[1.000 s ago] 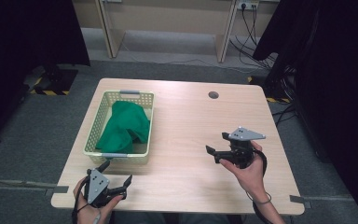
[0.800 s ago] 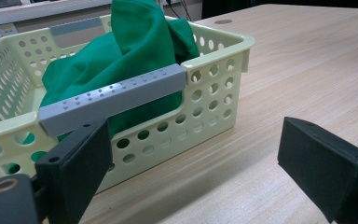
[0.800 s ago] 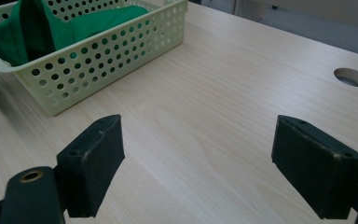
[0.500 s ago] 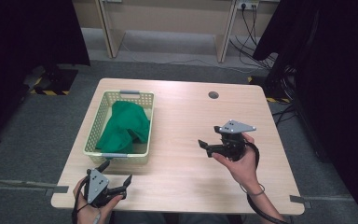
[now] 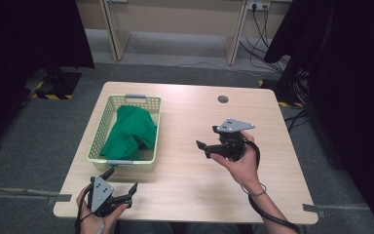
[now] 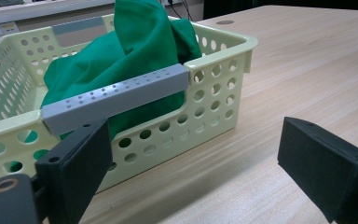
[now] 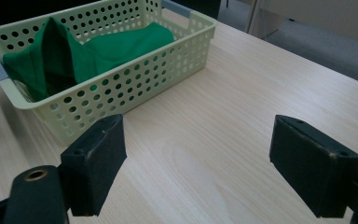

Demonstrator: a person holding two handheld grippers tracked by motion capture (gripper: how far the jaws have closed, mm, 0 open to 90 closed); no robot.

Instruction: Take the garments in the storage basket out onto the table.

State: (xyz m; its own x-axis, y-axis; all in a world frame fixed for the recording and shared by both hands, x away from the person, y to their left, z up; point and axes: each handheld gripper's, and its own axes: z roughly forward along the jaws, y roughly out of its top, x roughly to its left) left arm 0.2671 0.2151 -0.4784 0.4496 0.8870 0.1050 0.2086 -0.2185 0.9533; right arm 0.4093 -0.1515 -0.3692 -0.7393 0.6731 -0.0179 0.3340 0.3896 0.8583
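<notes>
A pale yellow-green perforated basket (image 5: 102, 127) with grey handles stands on the left half of the wooden table. A crumpled green cloth (image 5: 129, 132) lies inside it, rising above the rim. My left gripper (image 5: 122, 179) rests open at the table's front left corner, just in front of the basket's near handle (image 6: 116, 95), with nothing between its jaws. Over the table's middle right, a hand holds my right gripper (image 5: 203, 149) open and empty, jaws toward the basket (image 7: 135, 88). The cloth (image 7: 98, 51) also lies ahead of it, inside the basket.
A round cable hole (image 5: 223, 99) sits near the table's far edge. Bare wood (image 5: 185, 131) spans between the basket and the right gripper. Dark curtains hang at both sides, and desk legs with cables stand beyond the table.
The right gripper has moved left and slightly away from the person, toward the basket. The left gripper has stayed where it was.
</notes>
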